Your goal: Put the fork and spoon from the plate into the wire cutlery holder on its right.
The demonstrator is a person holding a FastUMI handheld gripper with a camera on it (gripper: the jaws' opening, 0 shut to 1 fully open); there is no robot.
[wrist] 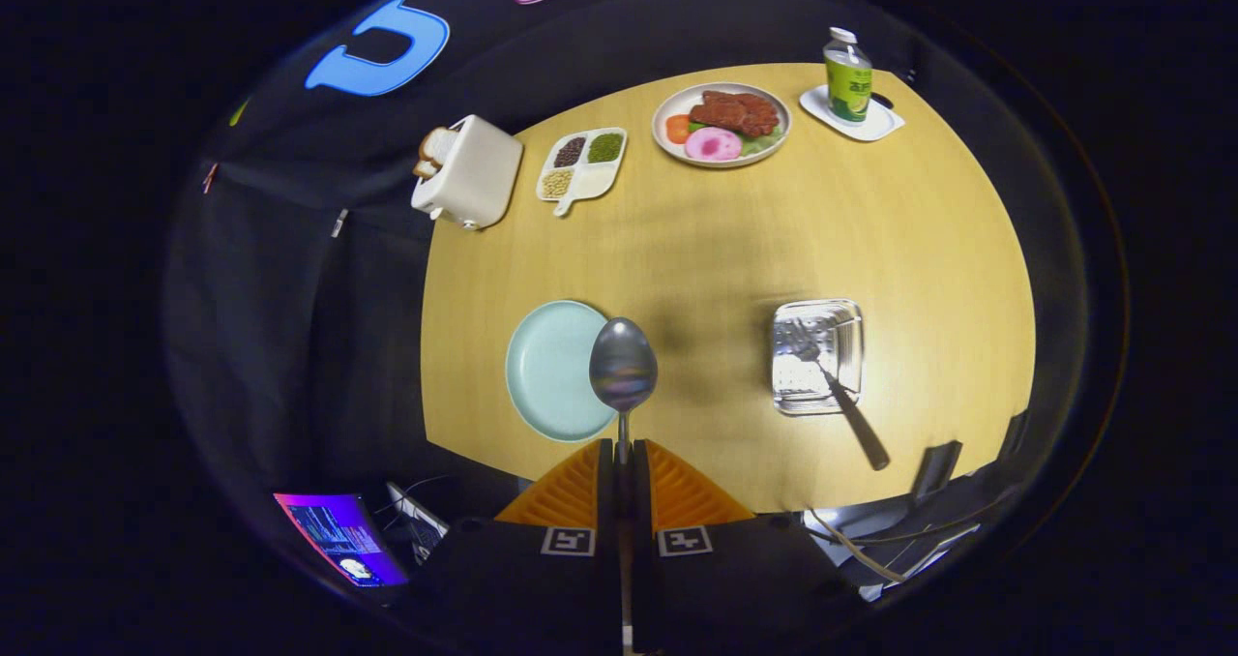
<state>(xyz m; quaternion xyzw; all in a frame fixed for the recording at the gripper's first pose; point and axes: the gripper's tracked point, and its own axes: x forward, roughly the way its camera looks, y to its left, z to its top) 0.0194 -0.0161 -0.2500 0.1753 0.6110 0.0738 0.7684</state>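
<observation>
Gripper view showed the gripper (624,453) clamped on the spoon (623,366) handle, lifted above the plate (546,371) for carrying to the holder (817,356), where 1 fork (840,395) already leaned.

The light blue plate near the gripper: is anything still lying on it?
Empty, as far as shows. The plate is bare; the gripper is shut on the spoon, held up over its edge, and the fork stands in the wire holder.

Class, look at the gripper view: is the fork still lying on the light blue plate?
No: the fork stands in the wire cutlery holder, apart from the plate, while the gripper is shut on the spoon.
</observation>
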